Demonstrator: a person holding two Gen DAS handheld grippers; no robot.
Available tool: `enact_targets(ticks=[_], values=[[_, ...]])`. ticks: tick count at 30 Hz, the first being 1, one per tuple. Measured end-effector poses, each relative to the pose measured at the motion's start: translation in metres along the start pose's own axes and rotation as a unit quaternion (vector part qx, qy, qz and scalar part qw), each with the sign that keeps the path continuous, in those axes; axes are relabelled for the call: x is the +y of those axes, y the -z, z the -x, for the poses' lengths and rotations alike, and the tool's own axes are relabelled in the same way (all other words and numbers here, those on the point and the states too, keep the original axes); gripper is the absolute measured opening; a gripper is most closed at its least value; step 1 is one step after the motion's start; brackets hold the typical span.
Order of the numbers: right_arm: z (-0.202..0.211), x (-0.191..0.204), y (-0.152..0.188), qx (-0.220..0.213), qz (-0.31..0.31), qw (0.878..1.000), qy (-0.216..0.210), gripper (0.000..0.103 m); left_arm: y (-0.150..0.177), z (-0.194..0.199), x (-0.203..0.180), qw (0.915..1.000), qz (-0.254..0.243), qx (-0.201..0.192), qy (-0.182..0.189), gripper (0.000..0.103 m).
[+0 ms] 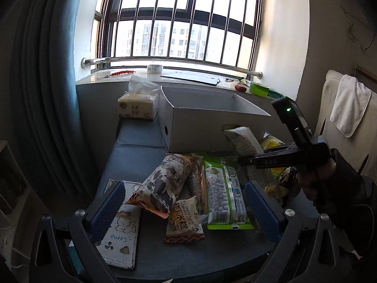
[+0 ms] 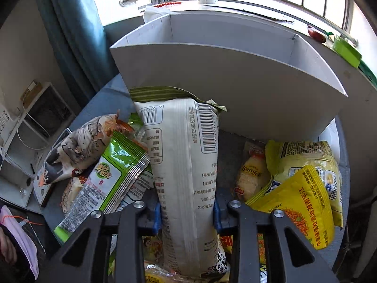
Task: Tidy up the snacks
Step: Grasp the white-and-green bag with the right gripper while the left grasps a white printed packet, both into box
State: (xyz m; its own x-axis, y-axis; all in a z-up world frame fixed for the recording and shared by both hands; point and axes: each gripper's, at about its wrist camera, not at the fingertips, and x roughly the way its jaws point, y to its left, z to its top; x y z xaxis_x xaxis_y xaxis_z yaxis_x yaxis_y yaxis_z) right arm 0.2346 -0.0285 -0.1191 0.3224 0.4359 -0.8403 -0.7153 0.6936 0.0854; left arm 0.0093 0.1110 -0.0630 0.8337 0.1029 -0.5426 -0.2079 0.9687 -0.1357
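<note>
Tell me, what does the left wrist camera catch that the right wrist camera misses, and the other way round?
Only the left wrist view shows the tissue pack, the white towel on a chair, the puppy notebook, and the open left gripper over the snack pile. Only the right wrist view shows the barcode on the white snack bag clamped in the right gripper, the yellow packets, and a white shelf with cables. Both show the grey box, the green-edged packet, the barred window and the tape roll.
</note>
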Motion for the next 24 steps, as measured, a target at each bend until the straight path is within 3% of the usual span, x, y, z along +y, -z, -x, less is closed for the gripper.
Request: enact_targets(ticks=[5, 8, 10, 13, 16, 17, 18, 20, 24], values=[[0.045, -0.018, -0.001, -0.087, -0.041, 0.995, -0.027, 0.034, -0.007, -0.024, 0.01, 0.9996, -0.012, 0.025, -0.001, 0.103], [0.08, -0.03, -0.001, -0.148, -0.065, 0.986, -0.036, 0.034, -0.018, -0.049, 0.013, 0.998, -0.032, 0.052, -0.016, 0.103], [0.107, -0.036, -0.002, -0.193, -0.079, 0.977, -0.044, 0.034, -0.024, -0.07, 0.015, 0.9959, -0.049, 0.077, -0.007, 0.103], [0.141, -0.041, 0.001, -0.239, -0.098, 0.965, -0.055, 0.034, -0.031, -0.105, 0.015, 0.9898, -0.067, 0.125, 0.014, 0.103], [0.168, -0.042, 0.007, -0.259, -0.095, 0.959, -0.062, 0.034, -0.029, -0.141, 0.012, 0.9792, -0.099, 0.177, 0.003, 0.101], [0.172, -0.039, 0.011, -0.264, -0.089, 0.958, -0.06, 0.034, -0.028, -0.149, 0.01, 0.9757, -0.109, 0.19, -0.002, 0.091], [0.176, -0.037, 0.016, -0.268, -0.085, 0.958, -0.058, 0.034, -0.026, -0.157, 0.01, 0.9719, -0.117, 0.204, 0.002, 0.07], [0.18, -0.027, 0.017, -0.272, -0.076, 0.958, -0.052, 0.034, -0.022, -0.166, 0.008, 0.9657, -0.128, 0.226, 0.007, 0.044], [0.176, -0.033, 0.023, -0.27, -0.078, 0.958, -0.05, 0.034, -0.028, -0.15, 0.005, 0.9697, -0.131, 0.206, -0.005, 0.037]])
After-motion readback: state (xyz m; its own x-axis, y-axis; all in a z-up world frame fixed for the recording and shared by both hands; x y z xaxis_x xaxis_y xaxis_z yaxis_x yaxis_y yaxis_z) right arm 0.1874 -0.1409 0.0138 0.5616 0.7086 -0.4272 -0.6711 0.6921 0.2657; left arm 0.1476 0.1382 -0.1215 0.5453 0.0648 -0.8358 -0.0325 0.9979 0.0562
